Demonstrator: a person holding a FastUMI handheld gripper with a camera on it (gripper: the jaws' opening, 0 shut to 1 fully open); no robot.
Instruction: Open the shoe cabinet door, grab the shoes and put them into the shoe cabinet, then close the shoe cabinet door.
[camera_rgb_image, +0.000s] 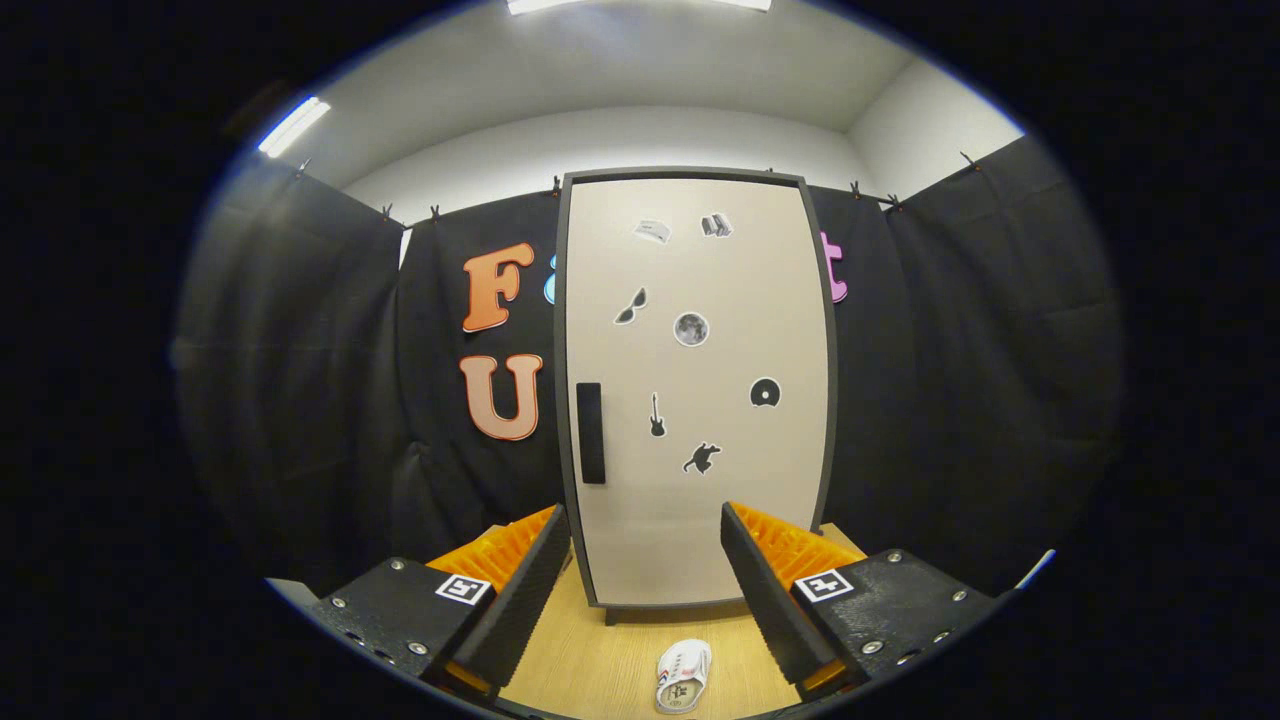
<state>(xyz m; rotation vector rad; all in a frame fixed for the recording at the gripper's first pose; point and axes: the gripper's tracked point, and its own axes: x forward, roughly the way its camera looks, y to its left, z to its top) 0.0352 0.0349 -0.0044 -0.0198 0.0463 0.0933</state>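
One shoe (683, 676), white with small dark and red markings, lies on the wooden table (600, 660) between the fingers of the gripper (645, 560), at 6 o'clock from the one shoe cabinet (695, 400). Its pale door (700, 520) is closed, with one dark handle (590, 432) at 9 o'clock and seven stickers. The claw stands wide, holding nothing.

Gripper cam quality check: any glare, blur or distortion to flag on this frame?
Gripper view: strong fisheye bowing on the shoe cabinet door; ceiling lights blow out, no glare on the door; handle and stickers sharp; shoe between the open gripper fingers looks slightly soft.
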